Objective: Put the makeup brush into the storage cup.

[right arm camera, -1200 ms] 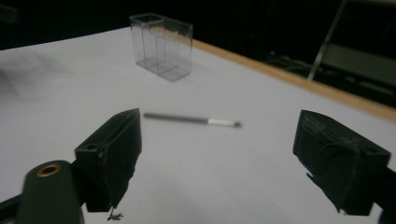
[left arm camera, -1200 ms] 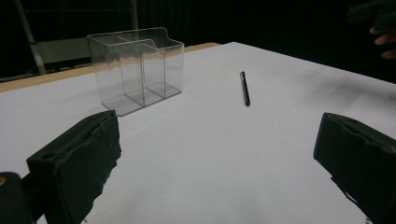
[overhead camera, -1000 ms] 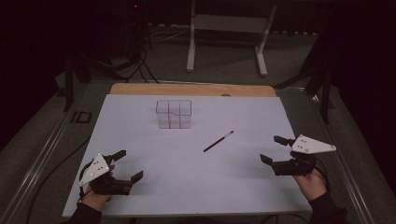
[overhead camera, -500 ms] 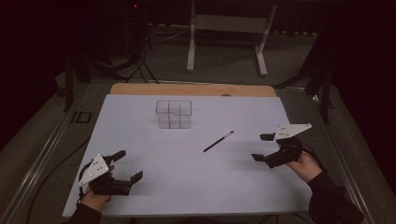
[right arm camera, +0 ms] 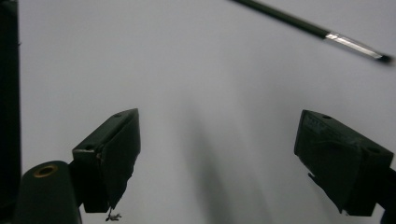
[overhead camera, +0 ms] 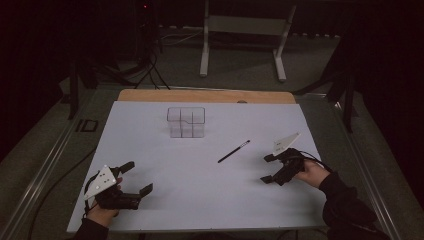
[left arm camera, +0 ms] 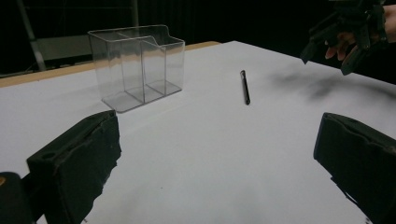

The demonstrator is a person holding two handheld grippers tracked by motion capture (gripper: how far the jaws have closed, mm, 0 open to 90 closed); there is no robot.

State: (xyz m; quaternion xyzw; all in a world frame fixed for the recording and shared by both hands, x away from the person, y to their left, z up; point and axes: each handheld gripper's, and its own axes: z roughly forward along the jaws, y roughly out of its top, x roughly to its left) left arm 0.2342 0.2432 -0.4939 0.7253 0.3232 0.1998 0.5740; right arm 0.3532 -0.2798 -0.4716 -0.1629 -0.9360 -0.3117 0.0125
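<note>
The organizer [overhead camera: 186,121] is clear glossy plastic; the pen [overhead camera: 233,151] matt black (silvery metal band); the table [overhead camera: 150,165] smooth white.

Left gripper [left arm camera: 219,163] with black jaws wide apart above the white table [left arm camera: 196,154], clear plastic compartment organizer [left arm camera: 136,65] ahead left of it, black pen [left arm camera: 244,87] ahead, right gripper [left arm camera: 343,39] far ahead right, jaws apart.

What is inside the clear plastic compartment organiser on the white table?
The clear plastic compartment organiser looks empty: the white table shows through its walls and dividers. The thin black pen lies apart from it. Some far corners are blurred by overlapping walls.
</note>
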